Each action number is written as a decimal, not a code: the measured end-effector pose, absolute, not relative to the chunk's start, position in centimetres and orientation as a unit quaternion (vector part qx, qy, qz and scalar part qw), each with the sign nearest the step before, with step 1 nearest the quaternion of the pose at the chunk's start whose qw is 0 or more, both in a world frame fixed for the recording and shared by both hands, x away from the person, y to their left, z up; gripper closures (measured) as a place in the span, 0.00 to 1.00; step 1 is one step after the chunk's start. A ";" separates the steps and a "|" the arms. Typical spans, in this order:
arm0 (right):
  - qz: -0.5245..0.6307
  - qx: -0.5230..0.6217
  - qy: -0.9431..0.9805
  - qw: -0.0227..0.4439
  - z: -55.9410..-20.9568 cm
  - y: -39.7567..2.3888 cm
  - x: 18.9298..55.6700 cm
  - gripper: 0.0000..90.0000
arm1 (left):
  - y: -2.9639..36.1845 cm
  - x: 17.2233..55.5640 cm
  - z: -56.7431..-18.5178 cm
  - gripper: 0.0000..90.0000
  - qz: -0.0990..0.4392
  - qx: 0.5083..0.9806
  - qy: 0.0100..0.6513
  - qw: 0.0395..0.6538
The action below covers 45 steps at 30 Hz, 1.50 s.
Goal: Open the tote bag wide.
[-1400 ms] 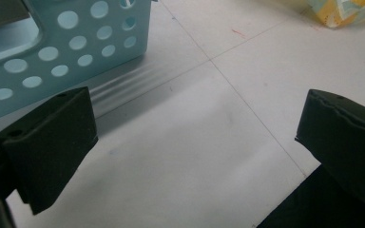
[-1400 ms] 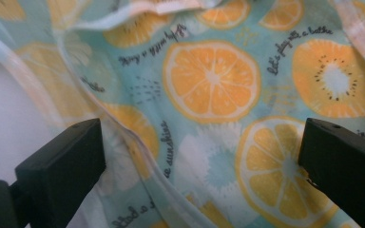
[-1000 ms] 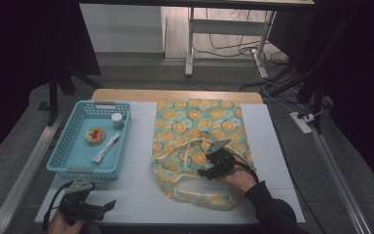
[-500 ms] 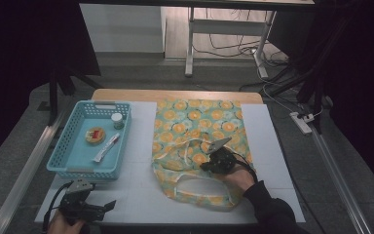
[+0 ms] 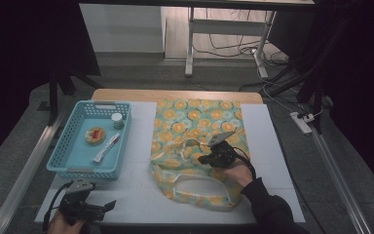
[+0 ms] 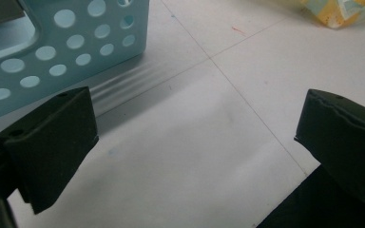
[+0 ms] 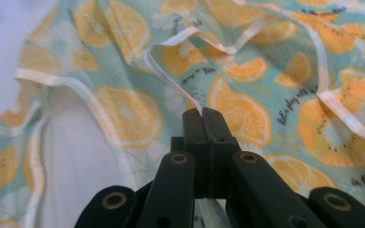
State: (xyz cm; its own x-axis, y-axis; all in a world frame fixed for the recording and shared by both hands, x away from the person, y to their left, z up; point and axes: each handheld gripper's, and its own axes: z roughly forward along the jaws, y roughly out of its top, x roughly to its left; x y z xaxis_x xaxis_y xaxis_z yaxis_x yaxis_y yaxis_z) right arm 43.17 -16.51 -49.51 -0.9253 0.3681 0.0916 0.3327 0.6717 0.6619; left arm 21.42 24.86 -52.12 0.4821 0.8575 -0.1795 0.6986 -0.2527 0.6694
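Fruit-print bag (image 5: 195, 141): flat on surface (image 5: 136, 195), centre. Right claw (image 7: 203, 114): clamped on its white strap (image 7: 171, 80), apparently the rim edging. Left claw (image 6: 195, 142): wide apart, empty, beside blue basket (image 6: 76, 42).

One bag (image 5: 195, 146), one basket (image 5: 73, 146)

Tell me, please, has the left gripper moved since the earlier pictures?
No. The left gripper lies at the same spot below the blue basket, near the table's front edge.
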 end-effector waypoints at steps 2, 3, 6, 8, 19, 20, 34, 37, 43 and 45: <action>0.363 0.193 0.911 0.022 -49.2 -16.3 43.3 1.00 | 24.9 21.4 -52.1 0.00 0.111 0.783 0.497 0.357; 0.366 0.192 0.910 0.021 -49.0 -16.2 43.4 1.00 | 24.9 21.4 -52.1 0.00 0.110 0.783 0.497 0.357; 0.376 0.197 0.906 0.011 -48.5 -15.8 43.6 1.00 | 24.9 21.5 -52.1 0.00 0.109 0.783 0.498 0.356; 0.382 0.195 0.903 0.007 -48.1 -15.4 43.8 1.00 | 24.9 21.5 -52.1 0.00 0.109 0.783 0.498 0.356; 0.406 0.195 0.893 -0.013 -46.4 -13.5 45.3 1.00 | 25.0 21.5 -52.1 0.00 0.108 0.781 0.500 0.359; 0.408 0.196 0.892 -0.016 -46.3 -13.2 45.5 1.00 | 25.0 21.5 -52.1 0.00 0.108 0.781 0.499 0.359; 0.429 0.197 0.882 -0.013 -43.7 -11.7 46.9 1.00 | 25.1 21.5 -52.1 0.00 0.107 0.779 0.501 0.362; 0.427 0.195 0.883 -0.005 -43.1 -11.5 47.1 1.00 | 25.1 21.5 -52.1 0.00 0.107 0.779 0.501 0.362; 0.432 0.190 0.882 0.004 -42.0 -11.2 47.4 1.00 | 25.1 21.4 -52.1 0.00 0.107 0.777 0.502 0.364; 0.435 0.189 0.880 0.005 -41.7 -11.2 47.5 1.00 | 25.1 21.4 -52.1 0.00 0.106 0.777 0.502 0.365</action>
State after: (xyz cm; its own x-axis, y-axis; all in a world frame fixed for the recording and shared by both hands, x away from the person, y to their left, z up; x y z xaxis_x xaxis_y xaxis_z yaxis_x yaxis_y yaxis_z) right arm 47.50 -11.17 -41.68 -0.9283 0.3377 0.1553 0.3285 0.5498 0.7680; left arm 21.44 25.14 -52.15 0.4737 0.8576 -0.2003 0.7023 -0.2306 0.6735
